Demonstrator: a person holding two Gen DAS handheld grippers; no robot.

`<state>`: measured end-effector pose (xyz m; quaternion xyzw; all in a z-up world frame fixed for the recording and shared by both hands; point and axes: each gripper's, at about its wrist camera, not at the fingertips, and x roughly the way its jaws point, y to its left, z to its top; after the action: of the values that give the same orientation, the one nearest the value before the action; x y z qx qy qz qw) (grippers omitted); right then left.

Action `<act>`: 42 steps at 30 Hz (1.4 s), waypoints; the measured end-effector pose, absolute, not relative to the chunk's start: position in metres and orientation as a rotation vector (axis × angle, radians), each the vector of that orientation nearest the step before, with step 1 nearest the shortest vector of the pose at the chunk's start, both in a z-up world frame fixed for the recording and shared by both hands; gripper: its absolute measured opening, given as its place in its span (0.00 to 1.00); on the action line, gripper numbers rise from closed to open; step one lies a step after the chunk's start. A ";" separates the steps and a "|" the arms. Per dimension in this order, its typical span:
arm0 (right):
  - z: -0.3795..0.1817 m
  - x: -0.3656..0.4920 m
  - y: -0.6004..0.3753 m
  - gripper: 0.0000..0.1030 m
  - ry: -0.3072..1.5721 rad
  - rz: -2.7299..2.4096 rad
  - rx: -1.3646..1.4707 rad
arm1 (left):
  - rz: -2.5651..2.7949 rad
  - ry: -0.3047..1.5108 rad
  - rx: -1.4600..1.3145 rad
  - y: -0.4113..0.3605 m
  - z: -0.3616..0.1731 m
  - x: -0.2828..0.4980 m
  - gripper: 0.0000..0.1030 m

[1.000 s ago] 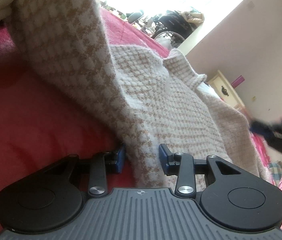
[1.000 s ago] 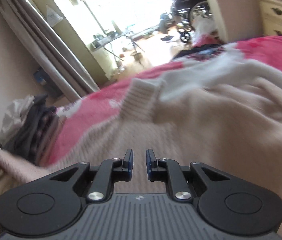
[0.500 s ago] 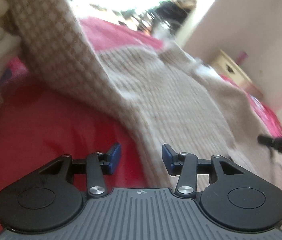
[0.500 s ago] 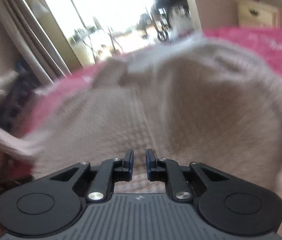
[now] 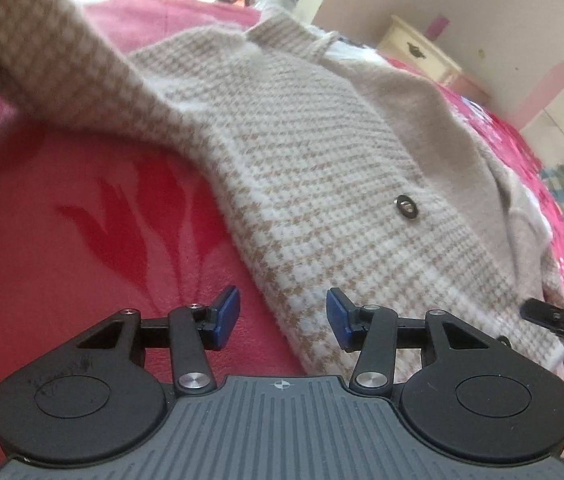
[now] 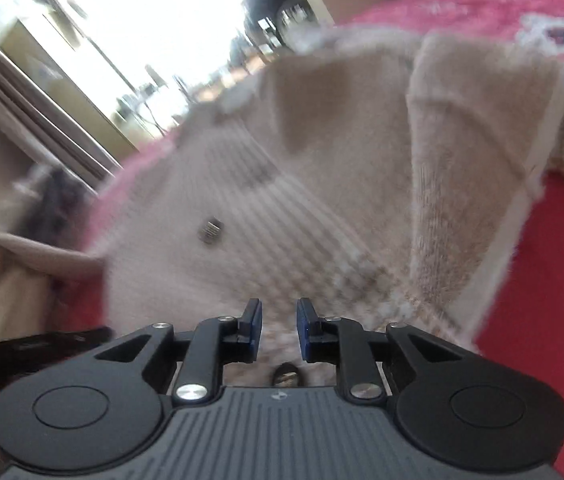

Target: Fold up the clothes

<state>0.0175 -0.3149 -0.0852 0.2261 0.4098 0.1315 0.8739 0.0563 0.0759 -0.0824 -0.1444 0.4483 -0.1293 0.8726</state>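
Cardigan [image 5: 322,168], houndstooth knit in beige and cream, spread across red bedspread [image 5: 62,240], buttons [image 5: 406,206] facing up. Plain beige inner side turned over along far edge, seen in both views.

Left gripper [image 5: 282,316]: jaws opening, moderately wide, hem edge lying between the blue pads but not pinched. Right gripper [image 6: 278,328]: jaws narrow and opening, nothing clamped, knit just beyond the tips, one button [image 6: 287,376] right beneath. Right view smeared, so fine contact hard to judge.

Probably between grabs, lining up for the next fold. To do it well: pick the hem at matching points on either side, bite through both layers, keep clear of buttons so pads seat on cloth. Lift only enough to free the fold, carry it over evenly, lay it flat without dragging the lower layer.

Edges: left side seam running diagonally from hem up towards lifted sleeve [image 5: 42,52] at upper left, which likely needs tucking in first. Open room: bare bedspread to the left of the seam, plenty for sweeping. Right side tighter, with dark clothes pile [image 6: 54,208] near the cardigan's shoulder.
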 end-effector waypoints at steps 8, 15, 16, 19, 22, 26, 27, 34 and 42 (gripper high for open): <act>-0.098 0.022 -0.320 0.32 0.943 0.199 0.475 | -0.418 0.837 -0.274 0.027 -0.064 0.068 0.46; -0.076 0.020 -0.439 0.41 0.659 -0.083 0.900 | -0.588 0.837 -0.227 -0.037 -0.073 0.086 0.46; -0.078 0.022 -0.456 0.41 0.638 -0.131 0.945 | -0.605 0.842 -0.220 -0.046 -0.077 0.088 0.46; -0.084 0.040 -0.504 0.41 0.578 -0.240 1.054 | -0.644 0.861 -0.209 -0.066 -0.084 0.092 0.46; -0.092 0.060 -0.552 0.43 0.532 -0.312 1.134 | -0.669 0.877 -0.199 -0.080 -0.089 0.093 0.46; -0.114 0.106 -0.601 0.46 0.590 -0.424 1.135 | -0.681 0.897 -0.183 -0.087 -0.096 0.095 0.46; -0.121 0.115 -0.610 0.46 0.627 -0.455 1.126 | -0.681 0.903 -0.180 -0.089 -0.098 0.095 0.46; -0.147 0.174 -0.621 0.50 0.835 -0.356 1.116 | -0.689 0.909 -0.155 -0.094 -0.107 0.097 0.46; -0.136 0.183 -0.588 0.50 0.996 -0.171 1.107 | -0.691 0.911 -0.202 -0.090 -0.109 0.100 0.46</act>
<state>0.1828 -0.5884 -0.1355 0.5032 0.4527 -0.0778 0.7320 0.1002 -0.0902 -0.1091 -0.0953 0.4306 -0.3262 0.8361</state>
